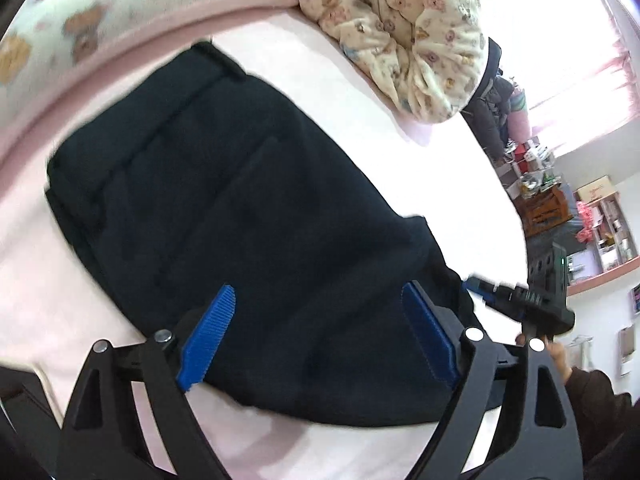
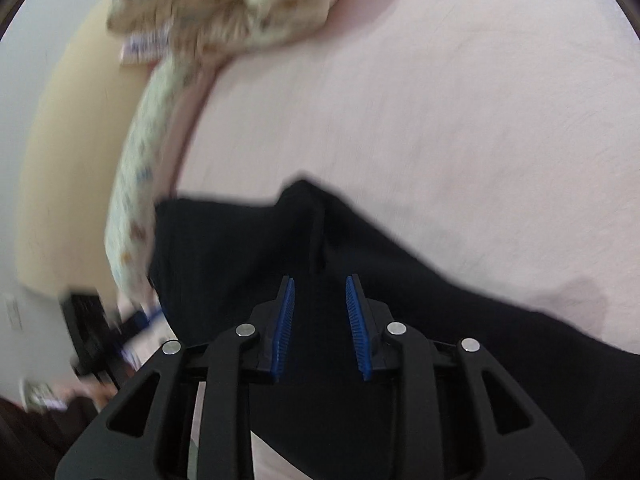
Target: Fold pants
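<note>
Black pants [image 1: 240, 216] lie folded in a thick stack on a pink bed sheet [image 1: 380, 92]. My left gripper [image 1: 318, 300] is wide open just above the near edge of the stack, one blue pad [image 1: 208, 332] on each side. In the right wrist view the same pants [image 2: 248, 248] spread dark below my right gripper [image 2: 320, 292], which is open with a narrower gap and hovers over the cloth. The right gripper also shows at the right of the left wrist view [image 1: 532, 300], held by a hand.
A bunched cream quilt with bear print [image 1: 404, 28] lies at the far side of the bed and also shows in the right wrist view [image 2: 224, 12]. Shelves and clutter [image 1: 560, 200] stand beyond the bed's right edge. A beige wall [image 2: 68, 152] is at the left.
</note>
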Tool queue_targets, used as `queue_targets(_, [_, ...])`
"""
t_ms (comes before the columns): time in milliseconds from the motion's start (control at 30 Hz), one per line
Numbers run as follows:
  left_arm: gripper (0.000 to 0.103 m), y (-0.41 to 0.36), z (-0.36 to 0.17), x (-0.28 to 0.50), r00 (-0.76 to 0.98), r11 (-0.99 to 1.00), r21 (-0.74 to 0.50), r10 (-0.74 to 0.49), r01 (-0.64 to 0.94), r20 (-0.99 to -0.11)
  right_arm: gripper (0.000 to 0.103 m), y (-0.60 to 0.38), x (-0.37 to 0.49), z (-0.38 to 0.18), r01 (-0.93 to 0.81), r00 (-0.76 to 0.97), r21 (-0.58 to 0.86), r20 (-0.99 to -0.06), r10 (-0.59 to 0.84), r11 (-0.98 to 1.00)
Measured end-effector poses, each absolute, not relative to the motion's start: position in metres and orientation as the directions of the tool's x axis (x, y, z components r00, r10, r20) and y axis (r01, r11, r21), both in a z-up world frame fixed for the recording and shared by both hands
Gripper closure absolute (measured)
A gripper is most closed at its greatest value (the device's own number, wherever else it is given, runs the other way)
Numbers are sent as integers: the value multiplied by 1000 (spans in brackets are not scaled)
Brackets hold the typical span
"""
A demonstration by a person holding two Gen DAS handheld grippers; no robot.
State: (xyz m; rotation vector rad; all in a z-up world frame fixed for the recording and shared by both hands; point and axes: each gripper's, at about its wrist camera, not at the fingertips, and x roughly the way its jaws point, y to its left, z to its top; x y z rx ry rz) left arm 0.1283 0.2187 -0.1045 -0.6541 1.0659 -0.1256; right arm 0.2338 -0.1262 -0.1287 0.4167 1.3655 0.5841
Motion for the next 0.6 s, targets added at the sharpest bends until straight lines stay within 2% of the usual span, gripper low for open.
queue_targets(33, [16, 221, -105, 133, 494, 823, -525, -370, -219, -787, 80, -130, 234, -135, -152, 104, 543, -822, 560, 826])
queue_targets(67, [16, 221, -106, 137, 487, 836, -495, -339, -236, -805, 85, -130, 235, -144, -132, 128, 432, -885, 448, 892])
queue_targets(100, [16, 225, -113, 142, 467, 849, -453, -296, -272, -833, 93, -139, 238, -154, -80, 133, 396, -905, 403, 915])
queue_targets(133, [21, 230, -120, 144, 454, 839, -452, -290, -303, -842, 98, -150, 238, -161, -24, 128, 422, -898, 421, 907])
queue_targets(200, [27, 241, -129, 141, 455, 807, -478, -301, -346, -838, 98, -169, 236, -173, 100, 131, 500, -864, 487, 860])
queue_targets(267, [28, 243, -127, 137, 467, 805, -485, -302, -343, -831, 97, -167, 230, -160, 84, 158, 494, -864, 478, 865])
queue_targets(400, [20, 243, -105, 131, 543, 786, -548, -338, -287, -769, 96, -175, 216, -130, 30, 267, 601, -775, 572, 799])
queue_targets(500, [13, 255, -95, 134, 587, 769, -561, -312, -306, -747, 96, -194, 207, -125, 73, 307, 579, -788, 533, 812])
queue_targets(600, [13, 266, -101, 148, 564, 769, -527, -268, -363, -781, 93, -206, 199, -134, 128, 312, 564, -803, 507, 816])
